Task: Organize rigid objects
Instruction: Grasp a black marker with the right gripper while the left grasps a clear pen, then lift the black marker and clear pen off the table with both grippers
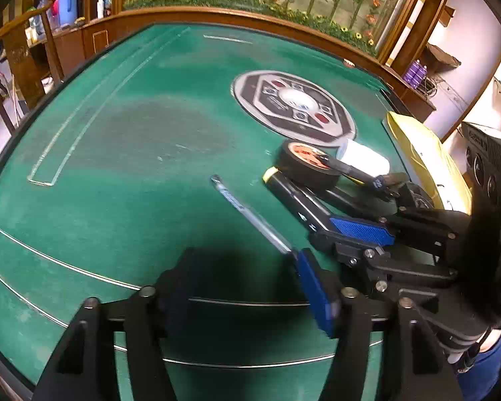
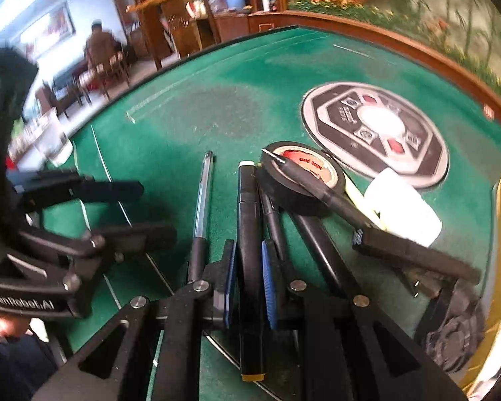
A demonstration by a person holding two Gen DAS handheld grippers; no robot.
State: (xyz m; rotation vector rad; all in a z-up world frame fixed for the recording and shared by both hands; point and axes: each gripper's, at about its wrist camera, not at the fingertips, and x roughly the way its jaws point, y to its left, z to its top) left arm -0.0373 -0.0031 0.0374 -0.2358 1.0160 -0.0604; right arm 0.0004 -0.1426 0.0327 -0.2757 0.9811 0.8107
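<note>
My right gripper (image 2: 247, 284) is shut on a thick black marker (image 2: 248, 234) with a pale cap; the marker also shows in the left wrist view (image 1: 294, 200), held by the right gripper (image 1: 347, 234). A clear ballpoint pen (image 2: 202, 200) lies on the green felt just left of it; in the left wrist view the pen (image 1: 247, 214) points toward my right pad. A black tape roll (image 2: 300, 177) lies beyond, with a black pen (image 2: 317, 187) across it. My left gripper (image 1: 247, 287) is open and empty above the felt; it also shows in the right wrist view (image 2: 130, 210).
A round grey and black centre panel (image 1: 294, 107) is set in the green table (image 1: 133, 133). A white cup (image 2: 404, 207) lies on its side right of the tape. A yellow bag (image 1: 427, 160) and black items sit at the right edge. A wooden rail borders the table.
</note>
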